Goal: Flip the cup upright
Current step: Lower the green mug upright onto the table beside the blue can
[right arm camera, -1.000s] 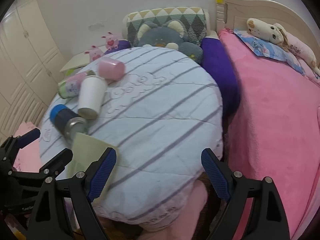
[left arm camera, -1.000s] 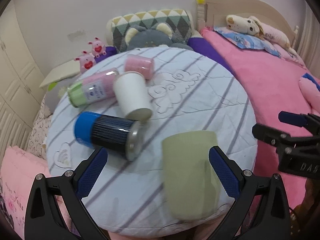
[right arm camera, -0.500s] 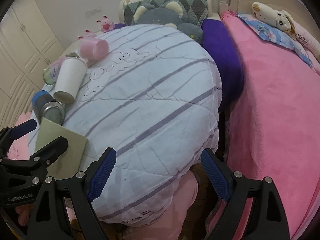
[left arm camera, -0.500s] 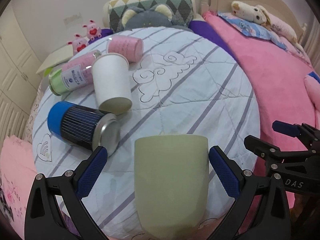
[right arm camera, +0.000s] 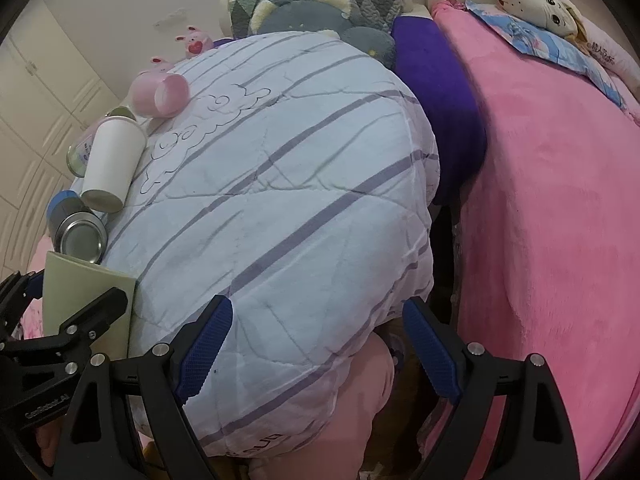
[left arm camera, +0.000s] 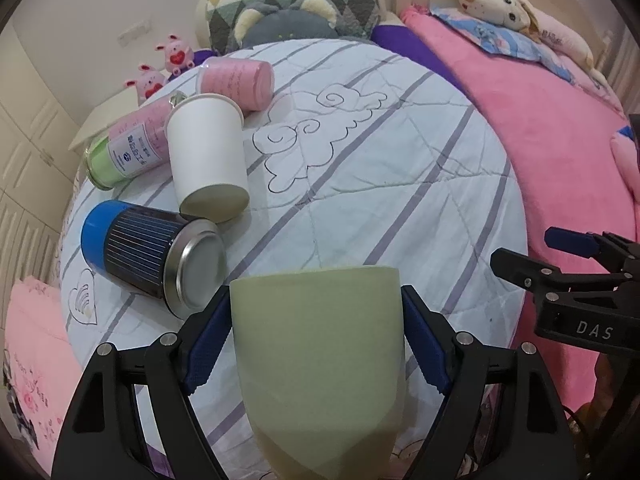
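A pale green cup (left arm camera: 318, 352) stands between the blue pads of my left gripper (left arm camera: 316, 332), which is shut on its sides at the near edge of the round quilted table (left arm camera: 400, 168). Its flat end faces up; its lower part is out of view. The cup also shows in the right wrist view (right arm camera: 86, 296), held by the left gripper (right arm camera: 76, 320). My right gripper (right arm camera: 316, 344) is open and empty, hovering off the table's near right edge; it also shows in the left wrist view (left arm camera: 580, 264).
Lying on the table's left side are a white paper cup (left arm camera: 206, 160), a blue and black can (left arm camera: 154, 256), a pink and green can (left arm camera: 128, 148) and a pink cup (left arm camera: 236, 82). A pink bed (left arm camera: 540, 128) lies to the right, pillows behind.
My left gripper has closed on the green cup, which lay tilted on the table a second ago and now stands straight between the pads. The right gripper drifted slightly.
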A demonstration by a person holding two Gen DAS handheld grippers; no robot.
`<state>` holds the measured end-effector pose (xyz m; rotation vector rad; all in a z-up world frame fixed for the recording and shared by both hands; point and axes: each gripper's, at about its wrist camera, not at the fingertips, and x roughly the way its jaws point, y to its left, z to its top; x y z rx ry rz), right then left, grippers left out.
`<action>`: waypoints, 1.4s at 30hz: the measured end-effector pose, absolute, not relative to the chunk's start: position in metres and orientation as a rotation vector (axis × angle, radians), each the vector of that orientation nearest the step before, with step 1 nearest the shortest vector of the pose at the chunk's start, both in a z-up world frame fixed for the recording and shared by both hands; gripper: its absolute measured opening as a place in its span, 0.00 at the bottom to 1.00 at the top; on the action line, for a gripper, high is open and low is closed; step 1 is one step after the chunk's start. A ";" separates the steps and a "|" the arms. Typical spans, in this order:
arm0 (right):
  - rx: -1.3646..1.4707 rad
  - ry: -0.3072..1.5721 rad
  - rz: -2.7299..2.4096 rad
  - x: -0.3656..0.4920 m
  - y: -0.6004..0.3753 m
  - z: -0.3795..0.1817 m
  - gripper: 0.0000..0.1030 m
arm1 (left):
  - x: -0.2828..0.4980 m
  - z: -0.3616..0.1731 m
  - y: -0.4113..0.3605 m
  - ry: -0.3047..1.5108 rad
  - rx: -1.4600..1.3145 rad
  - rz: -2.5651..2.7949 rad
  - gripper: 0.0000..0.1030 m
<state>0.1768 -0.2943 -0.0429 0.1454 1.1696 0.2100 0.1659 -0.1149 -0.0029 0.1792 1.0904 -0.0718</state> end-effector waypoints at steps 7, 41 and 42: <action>0.123 1.151 0.218 0.177 -0.287 -0.035 0.86 | 0.170 0.016 -0.107 1.033 0.157 -0.062 0.80; 0.044 1.090 0.241 0.140 -0.258 -0.006 0.86 | 0.121 0.038 -0.085 0.909 0.121 -0.038 0.91; 0.043 1.088 0.241 0.139 -0.258 -0.004 0.86 | 0.119 0.038 -0.084 0.905 0.123 -0.038 0.91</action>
